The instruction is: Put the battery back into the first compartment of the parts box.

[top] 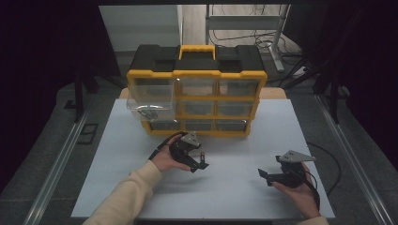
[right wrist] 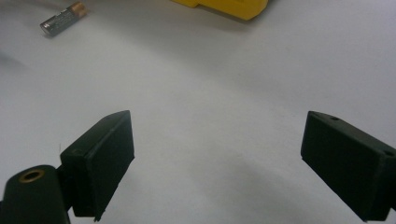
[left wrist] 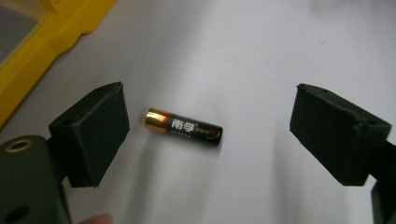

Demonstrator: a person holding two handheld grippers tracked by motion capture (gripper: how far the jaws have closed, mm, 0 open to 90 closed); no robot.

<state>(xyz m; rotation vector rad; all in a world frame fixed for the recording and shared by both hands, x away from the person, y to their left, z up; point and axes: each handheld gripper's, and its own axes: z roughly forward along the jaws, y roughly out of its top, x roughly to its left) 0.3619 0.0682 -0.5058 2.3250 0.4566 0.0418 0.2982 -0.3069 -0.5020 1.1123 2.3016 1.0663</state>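
From the high view, the left tongs [top: 202, 161] sit low over the white counter [top: 234, 140] just in front of the yellow-and-black plastic drawer cabinet [top: 196, 89], whose clear top-left drawer [top: 150, 101] is pulled out; the right tongs [top: 264, 174] rest well apart toward the counter's right side, each held in a hand. In the left gripper view, the small black-and-gold cylindrical battery [left wrist: 183, 127] lies flat on the counter between the spread jaws, closer to the left jaw and touching neither; these tongs are released. In the right gripper view, the right tongs are likewise released with bare counter between them, the battery [right wrist: 63, 18] lying far off at upper left, a yellow cabinet corner [right wrist: 224, 7] beyond.
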